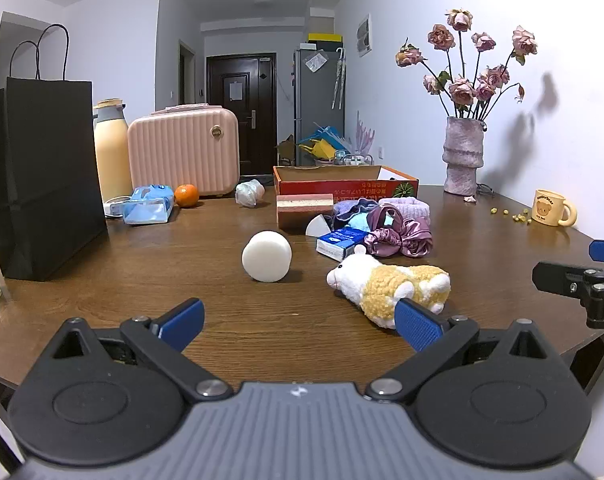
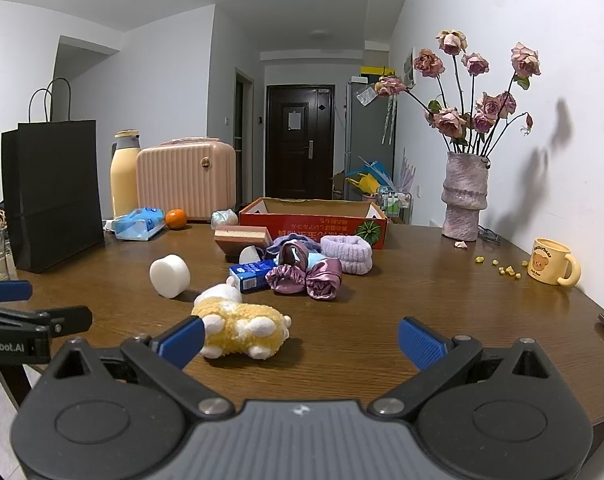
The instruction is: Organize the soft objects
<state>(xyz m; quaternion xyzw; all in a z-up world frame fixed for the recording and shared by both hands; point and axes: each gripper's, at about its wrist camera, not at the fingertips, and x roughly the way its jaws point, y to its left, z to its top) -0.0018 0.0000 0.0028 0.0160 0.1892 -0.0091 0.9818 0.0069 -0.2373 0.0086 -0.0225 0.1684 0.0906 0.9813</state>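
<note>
A yellow-and-white plush toy [image 1: 389,284] lies on its side on the brown table; it also shows in the right wrist view [image 2: 238,326]. A white foam cylinder [image 1: 266,256] [image 2: 170,275] lies left of it. Behind are purple satin scrunchies [image 1: 397,236] [image 2: 305,276], a lilac fuzzy band [image 1: 405,206] [image 2: 346,253], a layered sponge block [image 1: 303,210] [image 2: 242,238] and a red cardboard box [image 1: 341,186] [image 2: 313,226]. My left gripper [image 1: 300,322] is open and empty, its right finger beside the plush. My right gripper [image 2: 302,342] is open and empty, its left finger beside the plush.
A black paper bag [image 1: 42,184], a cream flask [image 1: 110,152], a pink case [image 1: 184,152], a tissue pack [image 1: 148,204] and an orange [image 1: 186,195] stand at the left and back. A vase of dried roses [image 1: 461,156] and a yellow mug [image 1: 551,208] stand at the right.
</note>
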